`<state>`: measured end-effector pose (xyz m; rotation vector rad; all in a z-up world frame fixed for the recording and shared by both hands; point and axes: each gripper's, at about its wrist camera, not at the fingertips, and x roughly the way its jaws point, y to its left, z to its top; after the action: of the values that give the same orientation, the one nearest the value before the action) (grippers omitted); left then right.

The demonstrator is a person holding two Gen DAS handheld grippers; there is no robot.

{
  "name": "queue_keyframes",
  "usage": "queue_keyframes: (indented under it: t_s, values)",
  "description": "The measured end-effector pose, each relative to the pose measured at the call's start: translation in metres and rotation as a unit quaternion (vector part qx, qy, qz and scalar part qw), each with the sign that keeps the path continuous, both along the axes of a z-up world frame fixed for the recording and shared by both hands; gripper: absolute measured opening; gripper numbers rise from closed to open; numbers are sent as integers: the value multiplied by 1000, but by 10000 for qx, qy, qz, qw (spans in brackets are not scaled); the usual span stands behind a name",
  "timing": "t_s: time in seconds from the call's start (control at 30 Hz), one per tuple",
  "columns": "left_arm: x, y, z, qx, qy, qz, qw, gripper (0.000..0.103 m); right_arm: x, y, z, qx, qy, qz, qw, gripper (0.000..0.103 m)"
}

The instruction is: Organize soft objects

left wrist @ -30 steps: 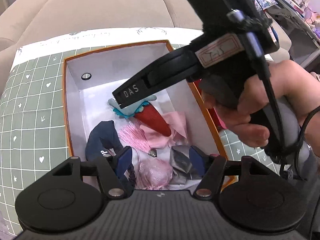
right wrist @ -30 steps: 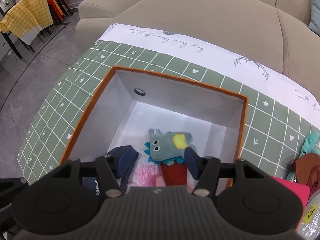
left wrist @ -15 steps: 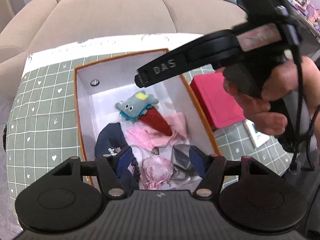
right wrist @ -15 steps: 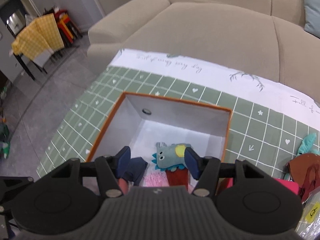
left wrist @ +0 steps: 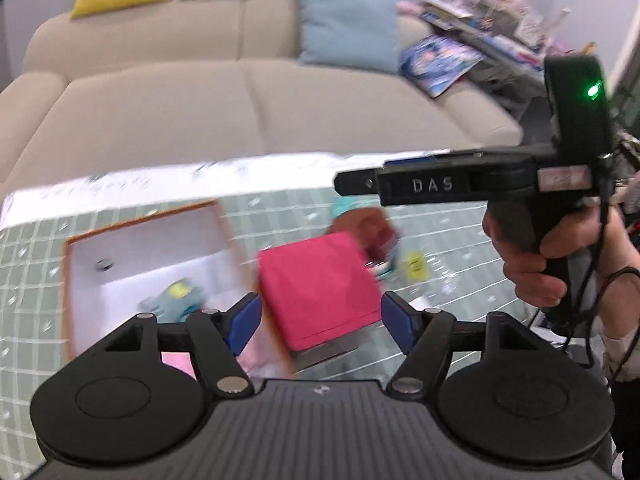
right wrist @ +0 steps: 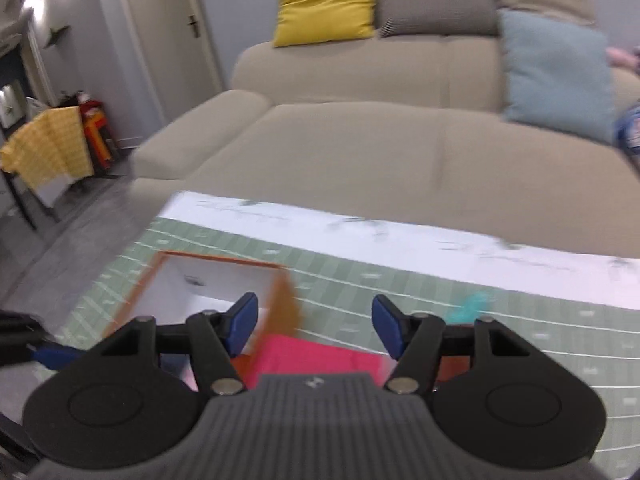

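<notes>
Most of the sorting looks done, though some is left. In the left wrist view the orange-rimmed box (left wrist: 70,280) sits at about 9 o'clock on the green checked worktop (left wrist: 460,256), and soft things already lie inside it: a blue-grey plush with a yellow patch (left wrist: 176,300) and something pink (left wrist: 176,360) lower down, half hidden behind your claw. Motion blur keeps you from counting the rest.

Still outside the box, as far as you can tell: a pink block (left wrist: 320,284) just right of the box at the centre of the view, a brownish-red bundle (left wrist: 364,228) touching its far edge at about 1 o'clock, and a teal scrap (right wrist: 474,306) seen in the right wrist view at about 3 o'clock. A small yellow tag (left wrist: 416,266) lies nearby too. Whether the pink block is soft you cannot tell.

Your left claw (left wrist: 320,322) is spread and widening, with nothing pinched; the pink block only shows beyond the gap. Your right claw (right wrist: 314,324) is also spread and widening, empty, above the worktop between box and block. Your right hand (left wrist: 532,260) grips its handle at 3 o'clock in the left view.

Judging by this, the next item to fetch lies to the right of the box.
</notes>
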<state>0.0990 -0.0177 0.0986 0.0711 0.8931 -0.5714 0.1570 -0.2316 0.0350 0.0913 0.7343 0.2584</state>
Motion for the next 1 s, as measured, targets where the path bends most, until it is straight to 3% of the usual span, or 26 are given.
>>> queue_keyframes:
  t_s: [0.17, 0.47, 0.57, 0.8, 0.97, 1.0]
  values:
    - [-28, -52, -29, -227, 186, -315, 9991, 82, -18, -67, -37, -227, 330, -526, 9978, 63]
    - [-52, -140, -108, -172, 1119, -797, 9904, 82, -24, -130, -135, -1077, 1215, -1209, 9793, 63]
    - [-50, -164, -131, -62, 1317, -938, 9868, 82, -23, -137, -156, -979, 1295, -1136, 9802, 65]
    - [-36, -199, -167, 185, 1574, -682, 9850, 82, -9, -128, -184, -1199, 1209, -1183, 9783, 65]
    - [-22, -211, -180, 323, 1686, -453, 9841, 81, -1, -108, -196, -2003, 946, -785, 9720, 64]
    - [-20, -213, -182, 344, 1692, -432, 9840, 81, 0, -106, -198, -2139, 925, -750, 9696, 59]
